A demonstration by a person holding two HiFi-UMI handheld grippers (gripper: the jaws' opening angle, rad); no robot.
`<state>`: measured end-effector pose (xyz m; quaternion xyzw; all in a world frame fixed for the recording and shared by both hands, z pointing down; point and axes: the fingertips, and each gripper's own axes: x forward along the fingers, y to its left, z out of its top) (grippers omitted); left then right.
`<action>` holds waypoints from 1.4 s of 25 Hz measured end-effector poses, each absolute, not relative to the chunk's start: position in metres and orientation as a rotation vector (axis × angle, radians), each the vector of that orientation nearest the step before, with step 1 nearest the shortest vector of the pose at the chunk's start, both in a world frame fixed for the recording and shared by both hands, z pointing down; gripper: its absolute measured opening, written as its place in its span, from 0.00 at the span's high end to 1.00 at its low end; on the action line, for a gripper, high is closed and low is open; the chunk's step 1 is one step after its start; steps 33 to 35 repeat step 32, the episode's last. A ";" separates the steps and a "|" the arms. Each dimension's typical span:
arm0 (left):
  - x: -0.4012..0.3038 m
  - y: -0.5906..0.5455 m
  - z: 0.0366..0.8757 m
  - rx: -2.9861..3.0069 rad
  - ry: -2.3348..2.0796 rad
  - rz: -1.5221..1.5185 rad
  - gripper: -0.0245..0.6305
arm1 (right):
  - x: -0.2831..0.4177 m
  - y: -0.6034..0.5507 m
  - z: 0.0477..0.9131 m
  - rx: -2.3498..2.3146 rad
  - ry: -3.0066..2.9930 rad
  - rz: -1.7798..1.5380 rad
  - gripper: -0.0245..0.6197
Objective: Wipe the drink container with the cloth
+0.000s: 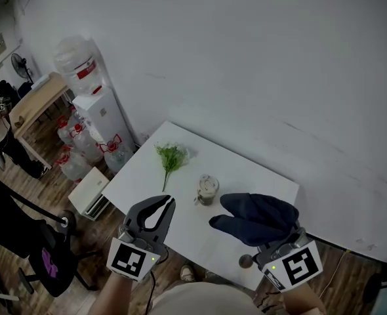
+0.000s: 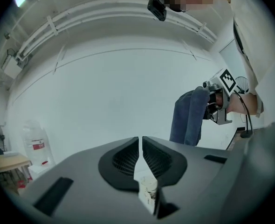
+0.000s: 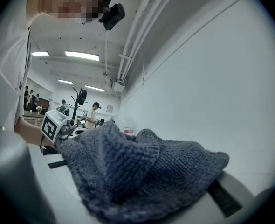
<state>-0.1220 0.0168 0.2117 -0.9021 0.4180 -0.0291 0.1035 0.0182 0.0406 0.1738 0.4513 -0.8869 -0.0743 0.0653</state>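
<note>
The drink container (image 1: 207, 189), a small clear cup with a pale lid, stands near the middle of the white table (image 1: 259, 176). My left gripper (image 1: 169, 203) hovers just left of it and apart from it, jaws shut with nothing between them. In the left gripper view the closed tips (image 2: 140, 146) meet, and the cup (image 2: 148, 190) shows below them. My right gripper (image 1: 275, 245) is shut on a dark blue cloth (image 1: 259, 218), held to the right of the cup. The knitted cloth (image 3: 142, 171) hides the right jaws entirely.
A green plant sprig (image 1: 170, 156) lies on the table behind the cup. A small dark round object (image 1: 246, 261) sits near the front edge. A water dispenser (image 1: 92, 104) with spare bottles (image 1: 75, 156) stands left of the table, and a white wall rises behind it.
</note>
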 end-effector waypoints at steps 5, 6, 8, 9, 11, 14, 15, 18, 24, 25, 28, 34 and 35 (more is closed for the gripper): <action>-0.129 0.033 0.225 -2.683 1.278 -0.090 0.91 | 0.017 0.058 0.203 1.312 -2.658 -0.123 0.90; -0.131 0.036 0.230 -2.696 1.283 -0.102 0.91 | 0.015 0.061 0.208 1.305 -2.661 -0.091 0.90; -0.136 0.041 0.241 -2.719 1.291 -0.135 0.91 | 0.011 0.066 0.217 1.291 -2.682 -0.014 0.90; -0.136 0.044 0.245 -2.726 1.290 -0.145 0.91 | 0.010 0.068 0.219 1.285 -2.694 0.021 0.90; -0.139 0.047 0.257 -2.724 1.278 -0.183 0.92 | 0.009 0.070 0.223 1.285 -2.699 0.051 0.90; -0.135 0.051 0.263 -2.739 1.255 -0.196 0.92 | 0.011 0.070 0.228 1.300 -2.687 0.071 0.90; -0.133 0.051 0.259 -2.749 1.263 -0.186 0.92 | 0.011 0.070 0.229 1.301 -2.681 0.071 0.90; -0.130 0.053 0.251 -2.757 1.278 -0.159 0.92 | 0.011 0.072 0.230 1.290 -2.666 0.047 0.90; -0.129 0.061 0.247 -2.737 1.209 -0.192 0.93 | -0.002 0.075 0.230 1.248 -2.656 -0.015 0.90; -0.129 0.061 0.247 -2.729 1.210 -0.203 0.93 | -0.004 0.075 0.230 1.243 -2.661 -0.016 0.90; -0.128 0.060 0.246 -2.737 1.217 -0.179 0.93 | -0.008 0.073 0.230 1.232 -2.673 -0.022 0.90; -0.127 0.065 0.241 -2.749 1.198 -0.157 0.93 | -0.009 0.076 0.229 1.225 -2.665 -0.016 0.90; -0.127 0.065 0.241 -2.749 1.198 -0.157 0.93 | -0.009 0.076 0.229 1.225 -2.665 -0.016 0.90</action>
